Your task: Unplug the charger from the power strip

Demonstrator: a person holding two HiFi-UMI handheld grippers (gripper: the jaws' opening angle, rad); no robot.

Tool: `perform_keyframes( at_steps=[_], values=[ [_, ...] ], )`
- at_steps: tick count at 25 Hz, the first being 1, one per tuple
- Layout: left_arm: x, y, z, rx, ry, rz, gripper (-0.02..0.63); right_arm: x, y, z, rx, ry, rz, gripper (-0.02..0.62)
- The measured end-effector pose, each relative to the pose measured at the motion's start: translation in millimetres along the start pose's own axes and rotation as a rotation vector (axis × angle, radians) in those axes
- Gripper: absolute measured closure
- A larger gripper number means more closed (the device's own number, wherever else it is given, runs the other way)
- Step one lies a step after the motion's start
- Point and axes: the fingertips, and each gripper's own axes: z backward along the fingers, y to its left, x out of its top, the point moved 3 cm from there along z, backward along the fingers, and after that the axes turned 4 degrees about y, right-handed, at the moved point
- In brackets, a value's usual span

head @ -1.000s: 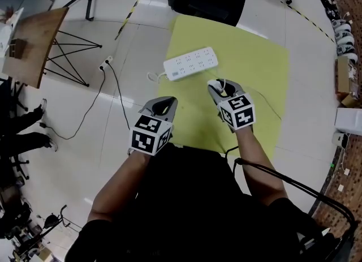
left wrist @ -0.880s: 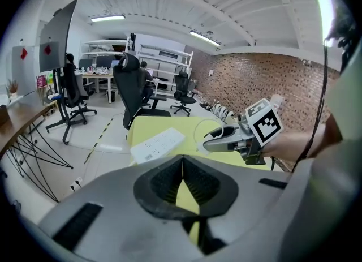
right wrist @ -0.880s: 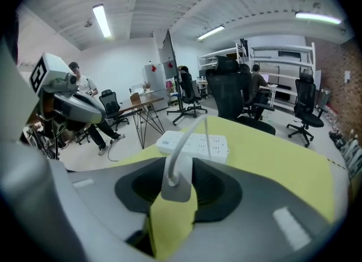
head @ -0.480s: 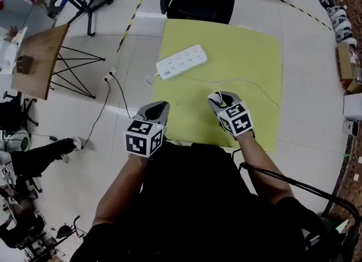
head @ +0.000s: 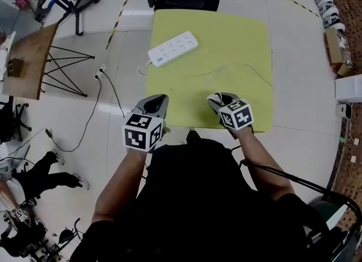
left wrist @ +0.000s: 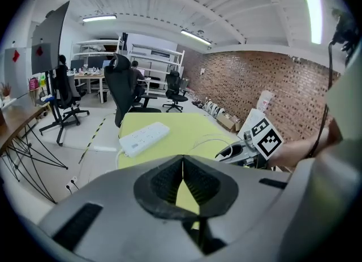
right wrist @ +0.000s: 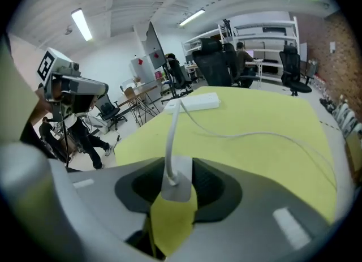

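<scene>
The task's thing, a small flat white plastic charger block (right wrist: 180,171), is out of the long white multi-socket power strip (head: 173,48) and sits clamped between the jaws of the right gripper (head: 221,97), which hangs at the near edge of the yellow-green table mat (head: 226,34). The strip lies well apart, at the mat's far left corner. The left gripper (head: 154,103) has its jaws together on nothing and hovers at the near left edge, also far from the strip. So the unplugging looks done, and the risks are in what follows. The thin white cable (head: 237,67) rises from the charger toward the strip and then curves right across the mat. I cannot tell where its far end goes. If the right gripper pulls further toward the person, that slack could run out, and a taut cable might twist the block out of the jaws, since they hold a smooth, narrow body on two faces only. The loop passing near the strip could catch on its end and drag it, because nothing pins the strip down. Releasing here is also chancy, as the charger could tip off the mat's near edge and fall to the floor, hauling the cable after it.
</scene>
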Motion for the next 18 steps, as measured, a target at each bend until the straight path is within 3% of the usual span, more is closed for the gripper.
perform_keyframes(
  at_steps=[5,12,18],
  values=[
    [-30,-5,17,-0.008,-0.005,0.042,0.598,-31,4,0,-0.029,0.050,-0.045,0.456],
    [-59,-7,44,-0.001,-0.020,0.071,0.597,-45,-14,10,0.002,-0.010,-0.325,0.454],
    [-62,-7,60,0.009,-0.049,0.070,0.598,-52,-33,20,-0.082,-0.012,-0.359,0.388]
  ],
)
